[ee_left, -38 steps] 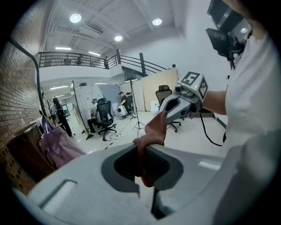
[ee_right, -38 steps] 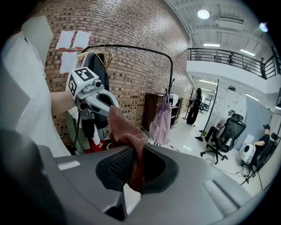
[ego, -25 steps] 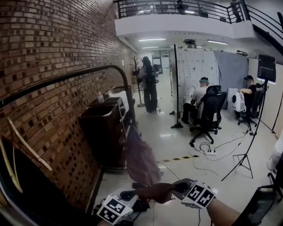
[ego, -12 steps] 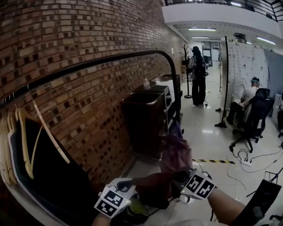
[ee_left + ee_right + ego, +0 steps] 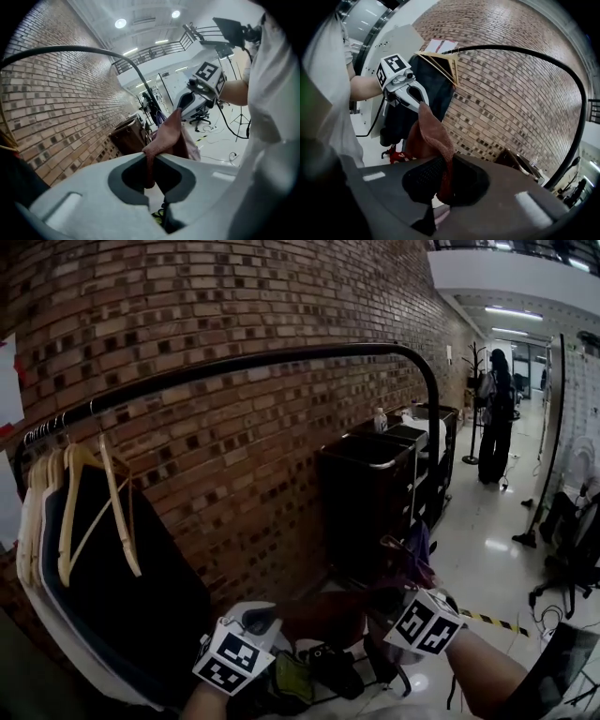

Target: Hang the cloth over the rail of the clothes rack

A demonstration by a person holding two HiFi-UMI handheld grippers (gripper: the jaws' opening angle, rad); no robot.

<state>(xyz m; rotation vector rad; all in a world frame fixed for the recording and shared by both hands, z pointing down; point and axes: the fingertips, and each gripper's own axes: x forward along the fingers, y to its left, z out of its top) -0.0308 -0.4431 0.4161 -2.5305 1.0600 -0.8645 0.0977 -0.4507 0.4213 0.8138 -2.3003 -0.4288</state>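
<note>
Head view gives me the poorest look at the cloth (image 5: 328,615). It is a dark reddish band low in frame, strung between the two tongs, and its lower edge melts into murky clutter on the floor that I cannot identify. Both sets of fingertips are buried in the fabric there, so I read the grips elsewhere.

Left gripper view shows the left tongs (image 5: 149,176) clamped on a pinched corner of the cloth, which rises from the jaws towards the other tongs. Right gripper view shows the right tongs (image 5: 444,183) clamped on another edge, the towel-like fabric climbing away to the left tongs' tip.

Only the head view shows the rail (image 5: 281,357) along its whole length, a black bar running in front of the brick wall (image 5: 234,296) and curving down at its right end. The cloth hangs well below it, not touching. At the rail's left end, wooden hangers (image 5: 94,502) carry a dark garment (image 5: 122,596), cut off by the frame's lower edge.

Both tongs sit low and side by side, their marker cubes turned up towards the camera. The right forearm (image 5: 483,676) comes in from the lower right corner.
</note>
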